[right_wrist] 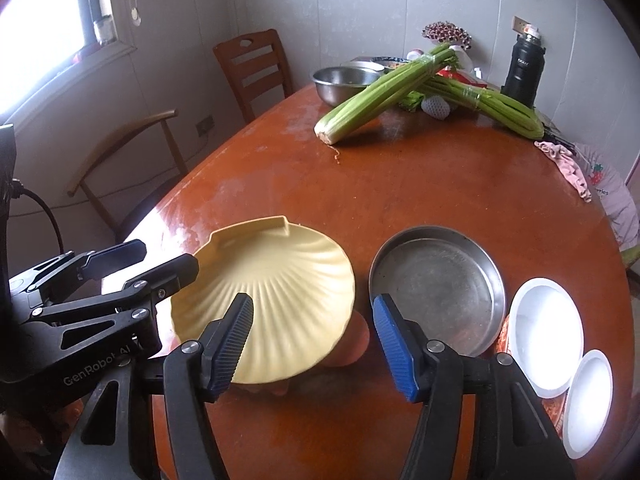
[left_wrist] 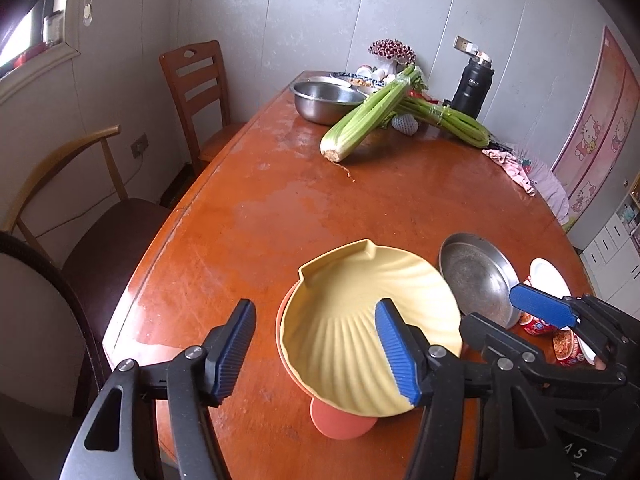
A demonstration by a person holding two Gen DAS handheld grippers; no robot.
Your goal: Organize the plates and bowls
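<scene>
Yellow shell plate (left_wrist: pixel 360 320) on orange plate, under parted left hand-held gripper (left_wrist: pixel 316 350)

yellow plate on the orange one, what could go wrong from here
The yellow plate sits off-centre on the orange plate beneath it, overhanging, so it could tip or slide off. Both the left gripper and the right gripper are open close by; a stray finger could knock it into the metal pan.

Light source: daylight from the window (right_wrist: pixel 52 20) at upper left, blown out white.
Glare: pale sheen across the table (left_wrist: pixel 260 200).
Sharpness: both views crisp, no motion blur.
Edges: strong fisheye curvature, dark vignetted corners.
</scene>
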